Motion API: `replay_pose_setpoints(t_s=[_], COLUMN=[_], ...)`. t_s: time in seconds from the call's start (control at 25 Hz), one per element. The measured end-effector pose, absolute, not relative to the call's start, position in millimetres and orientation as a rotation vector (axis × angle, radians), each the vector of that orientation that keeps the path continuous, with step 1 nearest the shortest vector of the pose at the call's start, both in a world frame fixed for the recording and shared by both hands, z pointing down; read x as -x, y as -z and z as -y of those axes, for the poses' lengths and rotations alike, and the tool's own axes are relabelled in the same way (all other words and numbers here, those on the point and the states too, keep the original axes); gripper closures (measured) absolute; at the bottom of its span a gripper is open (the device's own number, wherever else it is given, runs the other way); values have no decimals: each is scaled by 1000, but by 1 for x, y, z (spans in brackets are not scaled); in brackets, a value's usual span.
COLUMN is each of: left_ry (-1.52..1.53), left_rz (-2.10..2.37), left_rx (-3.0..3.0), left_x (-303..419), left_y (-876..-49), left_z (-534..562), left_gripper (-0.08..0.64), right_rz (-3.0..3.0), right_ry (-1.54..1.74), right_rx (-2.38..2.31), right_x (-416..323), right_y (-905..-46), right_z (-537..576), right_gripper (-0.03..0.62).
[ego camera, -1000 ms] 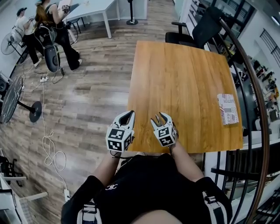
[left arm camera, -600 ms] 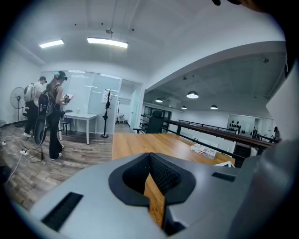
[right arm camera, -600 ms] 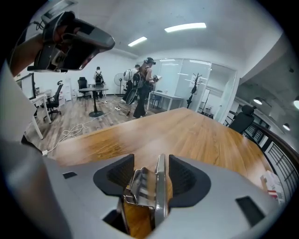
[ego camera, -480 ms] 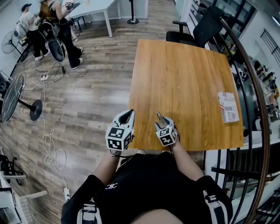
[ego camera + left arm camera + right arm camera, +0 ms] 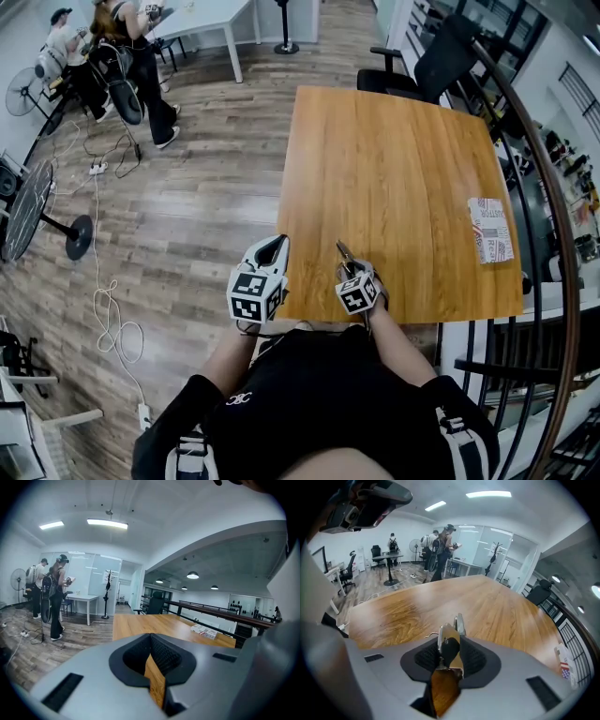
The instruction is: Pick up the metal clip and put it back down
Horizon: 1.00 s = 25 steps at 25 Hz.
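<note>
The metal clip [image 5: 449, 641] stands upright between the pads of my right gripper [image 5: 450, 649], its silver handles poking out past the fingertips. The jaws are closing and the pads press on its sides. In the head view the clip [image 5: 344, 252] shows as a thin dark sliver at the tip of the right gripper [image 5: 349, 262], just above the near edge of the wooden table [image 5: 394, 169]. My left gripper [image 5: 275, 246] hovers at the table's near left corner, shut and holding nothing; in its own view the left gripper [image 5: 151, 641] shows only table through the slit.
A printed packet [image 5: 490, 231] lies near the table's right edge. A black chair [image 5: 422, 66] stands at the far side and a curved railing [image 5: 553, 234] runs along the right. Two people [image 5: 112, 47], fans [image 5: 28, 211] and a floor cable [image 5: 108, 319] are to the left.
The right gripper's jaws went from wide open to closed in around the clip, and the gripper drifted slightly right. The left gripper stayed put.
</note>
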<state>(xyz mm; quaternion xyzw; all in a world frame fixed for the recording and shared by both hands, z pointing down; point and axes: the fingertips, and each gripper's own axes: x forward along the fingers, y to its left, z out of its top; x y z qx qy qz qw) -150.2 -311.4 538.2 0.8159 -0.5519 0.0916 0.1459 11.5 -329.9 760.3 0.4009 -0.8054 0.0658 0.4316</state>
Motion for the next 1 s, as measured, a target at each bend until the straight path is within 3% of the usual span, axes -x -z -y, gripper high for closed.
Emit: replay_pose_setpoints(t_s=[0.48,1.0], left_ry=[-257,-249], left_rz=[1594,1592], left_rx=[-2355,-2365], left_x=[142,136], left_y=[-536,-532], left_z=[317,324], left_gripper=[541,541], right_rz=[2110,2420], right_ry=[-110,13], right_rx=[-1165,-1443], right_x=[-24,-24], right_y=[-712,-556], right_z=[353,390], right_gripper=[488,488])
